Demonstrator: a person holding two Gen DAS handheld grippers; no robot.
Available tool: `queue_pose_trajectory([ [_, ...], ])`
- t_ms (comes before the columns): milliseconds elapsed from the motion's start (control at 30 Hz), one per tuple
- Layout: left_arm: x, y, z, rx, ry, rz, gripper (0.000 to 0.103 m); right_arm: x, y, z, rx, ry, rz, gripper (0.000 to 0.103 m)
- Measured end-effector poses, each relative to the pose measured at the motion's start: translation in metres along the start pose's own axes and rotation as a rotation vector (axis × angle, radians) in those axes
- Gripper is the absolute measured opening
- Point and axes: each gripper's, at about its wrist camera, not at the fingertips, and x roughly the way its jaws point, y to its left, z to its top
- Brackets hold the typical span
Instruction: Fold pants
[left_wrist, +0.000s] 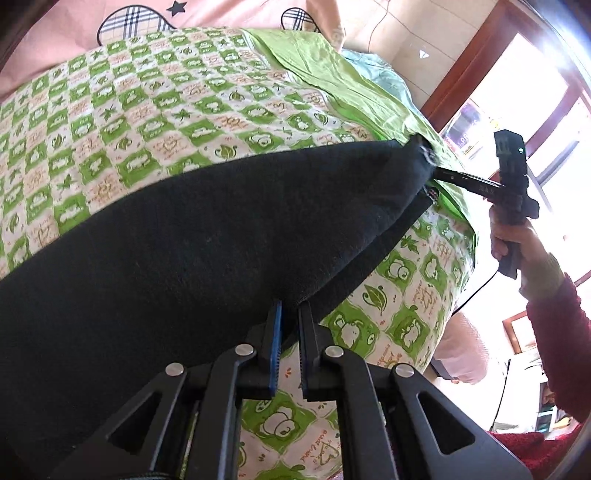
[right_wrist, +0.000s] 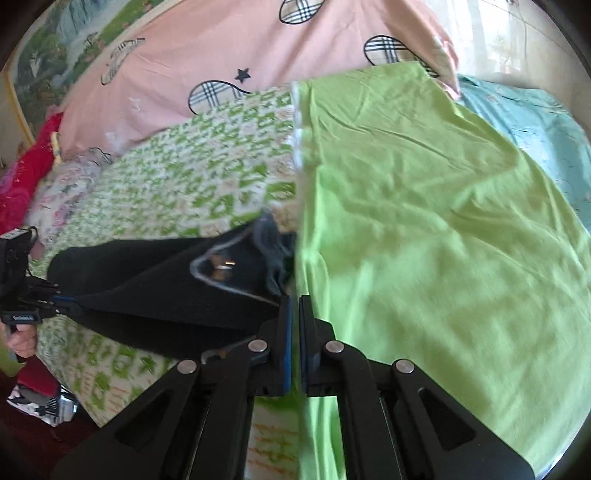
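Black pants (left_wrist: 184, 240) lie stretched across a green-and-white chequered quilt (left_wrist: 147, 110) on a bed. My left gripper (left_wrist: 291, 308) pinches the near edge of the cloth, with only a narrow gap between its blue pads. At the far right, my right gripper (left_wrist: 430, 173) grips the waist end. In the right wrist view, the right gripper (right_wrist: 295, 301) is shut on a corner of the pants (right_wrist: 166, 288), close to the button and zip. In the same view the left gripper (right_wrist: 75, 303) holds the other end, and the cloth hangs taut between the two.
A plain green sheet (right_wrist: 424, 221) covers the bed's right part, with light blue cloth (right_wrist: 535, 122) beyond it. A pink duvet (right_wrist: 258, 48) is piled at the back. A hand (left_wrist: 513, 240) in a red sleeve (left_wrist: 557, 314) holds the right tool past the bed's edge (left_wrist: 461, 258).
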Motion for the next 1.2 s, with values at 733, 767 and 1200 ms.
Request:
queue_pose_trajectory([
  [733, -0.118, 0.124, -0.118, -0.591, -0.219, 0.129, 0.031, -0.007, 0.147, -0.030, 0.059, -0.051, 0.396, 0.057],
  [767, -0.123, 0.133, -0.123, -0.621, -0.226, 0.139, 0.031, -0.004, 0.152, -0.032, 0.055, -0.040, 0.407, 0.057],
  [1200, -0.167, 0.226, -0.165, -0.944, -0.322, 0.235, 0.043, 0.046, 0.239, -0.042, 0.072, 0.123, 0.604, 0.057],
])
